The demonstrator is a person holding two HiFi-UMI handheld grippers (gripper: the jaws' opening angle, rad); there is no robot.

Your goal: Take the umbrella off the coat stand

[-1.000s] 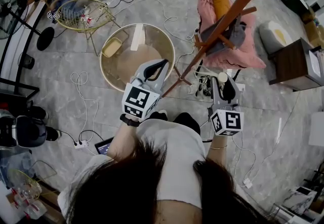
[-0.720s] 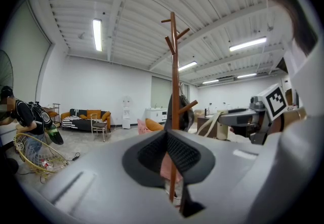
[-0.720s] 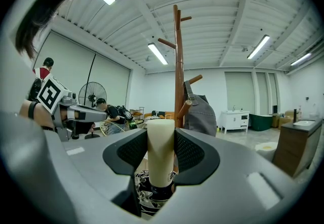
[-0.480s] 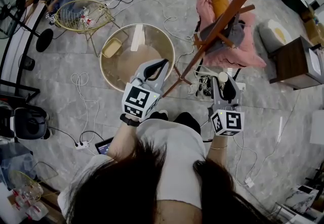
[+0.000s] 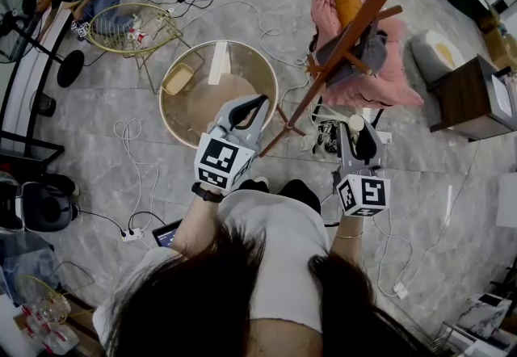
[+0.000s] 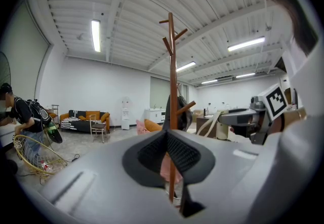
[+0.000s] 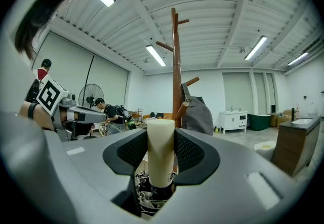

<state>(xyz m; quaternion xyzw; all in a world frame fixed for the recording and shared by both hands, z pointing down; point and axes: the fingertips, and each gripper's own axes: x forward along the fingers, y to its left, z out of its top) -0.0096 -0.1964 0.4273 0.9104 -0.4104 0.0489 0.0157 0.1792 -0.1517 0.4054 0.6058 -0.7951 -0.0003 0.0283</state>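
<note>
Right tongs (image 7: 161, 153): I see them partly open, clamped on the upright umbrella (image 7: 161, 139) by its cream handle.
Left tongs (image 6: 169, 154): pinched together, empty.
Umbrella: off the coat stand (image 7: 175, 66), which stands beyond.
Right gripper view alone: patterned canopy (image 7: 152, 196) under the handle.

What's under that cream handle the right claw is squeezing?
Black-and-white patterned fabric, seemingly the umbrella's canopy, bunches just below the handle in the right claw. The claw's body covers the rest.
</note>
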